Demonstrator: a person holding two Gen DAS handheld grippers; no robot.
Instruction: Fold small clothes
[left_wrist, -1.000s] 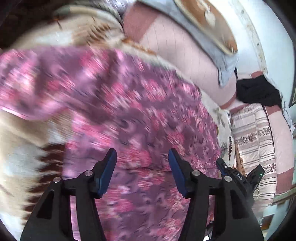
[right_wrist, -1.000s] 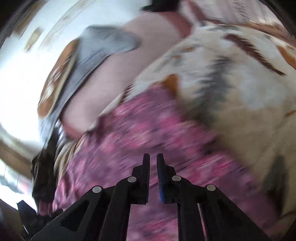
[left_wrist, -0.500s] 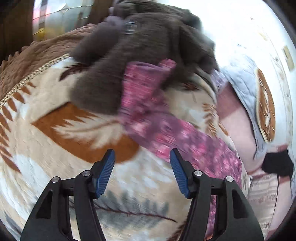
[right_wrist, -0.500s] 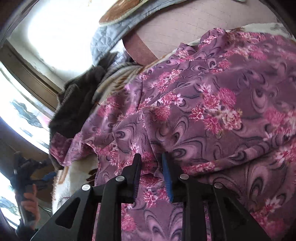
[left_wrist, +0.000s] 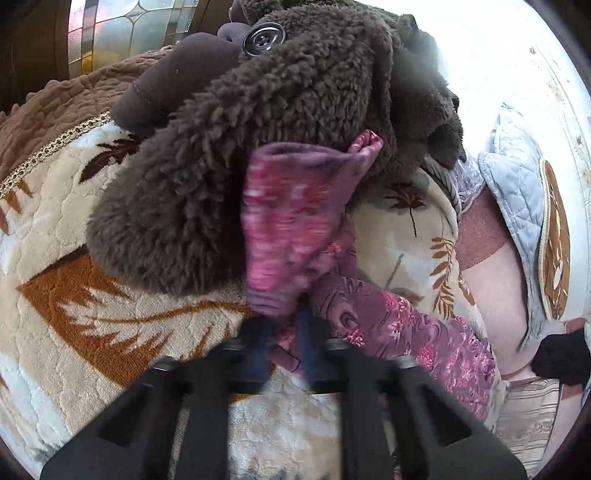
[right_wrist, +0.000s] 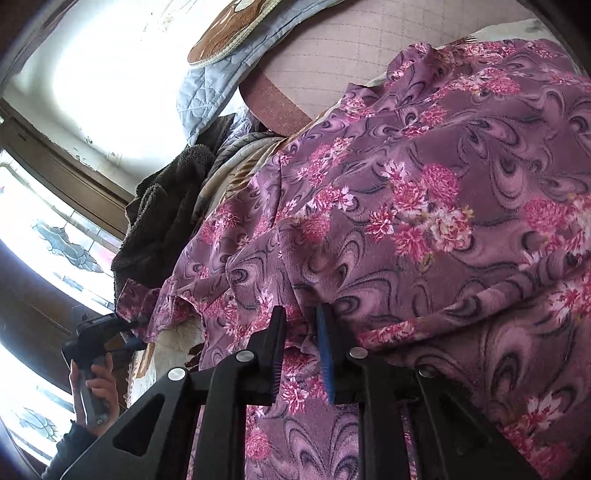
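A purple floral garment (right_wrist: 424, 229) lies spread over a cream leaf-patterned blanket (left_wrist: 74, 332). In the left wrist view my left gripper (left_wrist: 284, 343) is shut on one end of the garment (left_wrist: 291, 229), which stands up blurred against a brown fleece coat (left_wrist: 258, 129). In the right wrist view my right gripper (right_wrist: 301, 354) is shut on a fold of the garment near its lower edge. The left gripper (right_wrist: 110, 332) also shows in the right wrist view at the far left, held in a hand, at the garment's far corner.
The brown fleece coat with a metal button (left_wrist: 263, 37) is piled on the blanket behind the garment. A grey-blue quilted cushion (left_wrist: 517, 206) and pink bedding (right_wrist: 332, 74) lie beyond. A window (right_wrist: 66, 236) is at the left.
My left gripper was open above the blanket and has closed on the garment's end. The right gripper keeps its hold on the fold; the cloth looks pulled a little more taut.
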